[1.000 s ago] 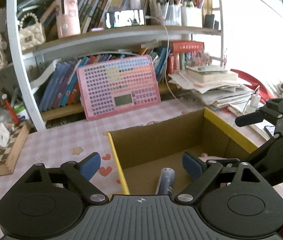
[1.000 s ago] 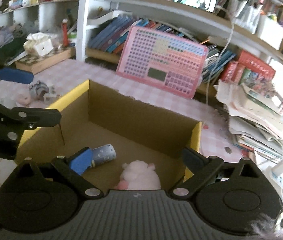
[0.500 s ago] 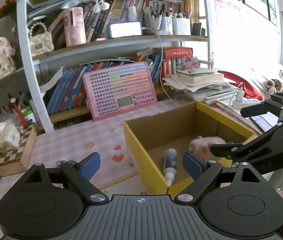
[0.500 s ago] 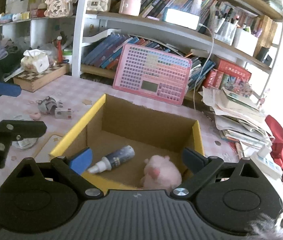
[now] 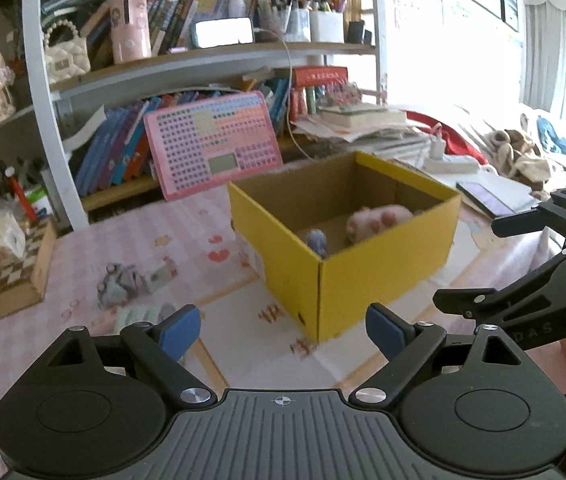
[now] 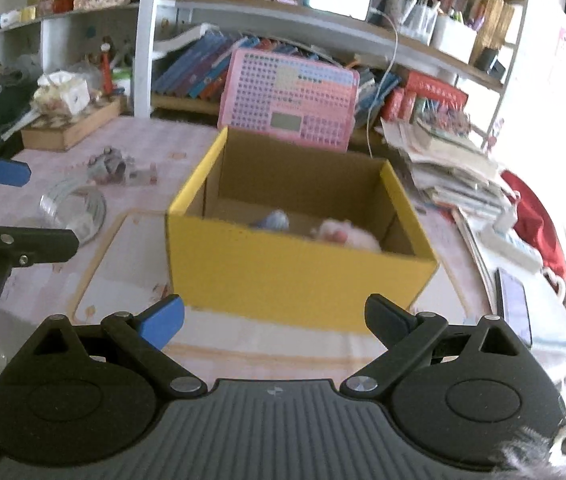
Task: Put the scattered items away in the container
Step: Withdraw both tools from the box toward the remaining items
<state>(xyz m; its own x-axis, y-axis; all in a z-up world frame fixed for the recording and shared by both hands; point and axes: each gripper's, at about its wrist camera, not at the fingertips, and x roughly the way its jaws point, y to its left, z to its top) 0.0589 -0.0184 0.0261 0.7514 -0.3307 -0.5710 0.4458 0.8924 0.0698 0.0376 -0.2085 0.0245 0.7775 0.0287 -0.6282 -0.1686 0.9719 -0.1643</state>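
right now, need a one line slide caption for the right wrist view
Open right gripper faces a yellow box holding a pink plush and a bottle.

- One yellow cardboard box (image 5: 367, 276) stands on the desk (image 5: 187, 248).
- Two things lie inside the box: one pink plush toy (image 5: 379, 218) and one small bottle (image 5: 317, 240).
- Three loose items lie on the desk left of the box: one grey toy (image 5: 117, 284), one small rectangular piece (image 5: 159, 274) just beside it, and one clear round item (image 6: 77, 208).
- One pink keyboard (image 5: 213, 142) leans against the shelf behind the box.
- One checkered wooden box (image 5: 11, 276) sits at the desk's left edge.
- Two grippers are in view, a left gripper (image 5: 283, 330) and a right gripper (image 6: 275, 320), each with two fingers spread apart and nothing between them.
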